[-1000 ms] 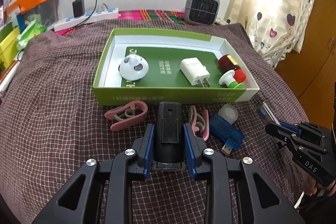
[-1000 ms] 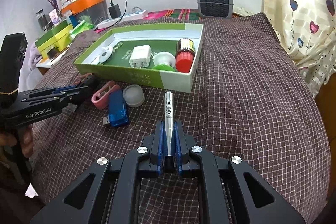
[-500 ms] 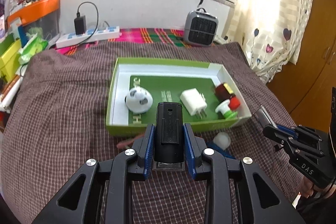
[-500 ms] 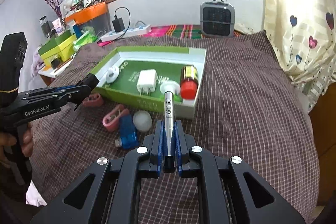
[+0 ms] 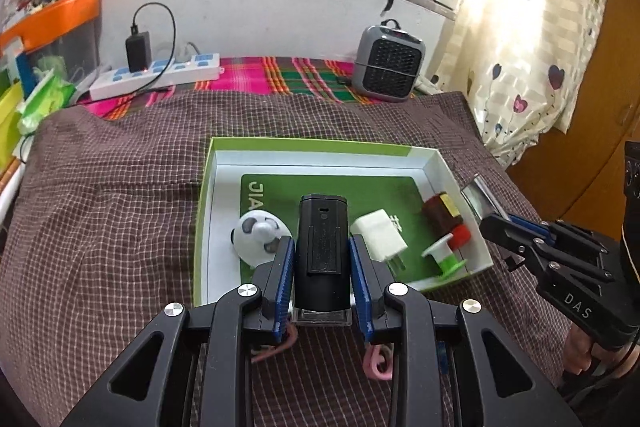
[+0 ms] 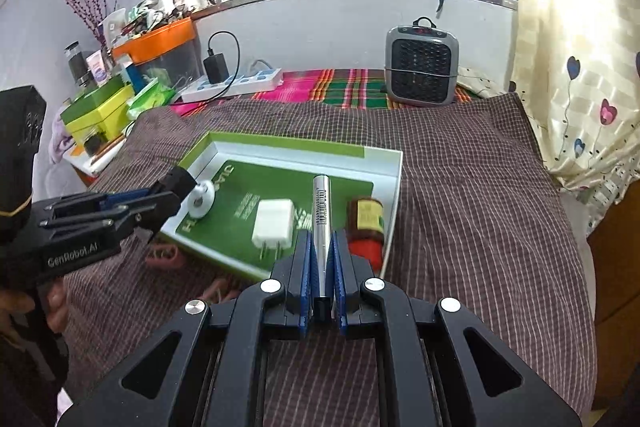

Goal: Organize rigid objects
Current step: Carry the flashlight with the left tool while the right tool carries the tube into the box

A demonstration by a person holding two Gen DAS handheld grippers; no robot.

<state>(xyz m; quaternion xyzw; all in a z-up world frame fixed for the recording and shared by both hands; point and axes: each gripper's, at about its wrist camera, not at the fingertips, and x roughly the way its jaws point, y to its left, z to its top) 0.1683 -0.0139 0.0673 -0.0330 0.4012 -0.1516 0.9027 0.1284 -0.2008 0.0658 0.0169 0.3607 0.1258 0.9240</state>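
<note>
While fingers clamp it, black boxy device (image 5: 322, 251) upright; right fingers pinch silver tube (image 6: 321, 217).

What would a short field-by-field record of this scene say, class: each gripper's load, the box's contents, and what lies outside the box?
left gripper: shut on black block
right gripper: shut on silver tube
green box: holds football-patterned ball, white charger plug, red-capped brown bottle, green-and-white spool
outside box: pink clips on checked cloth
background: grey heater, power strip
</note>
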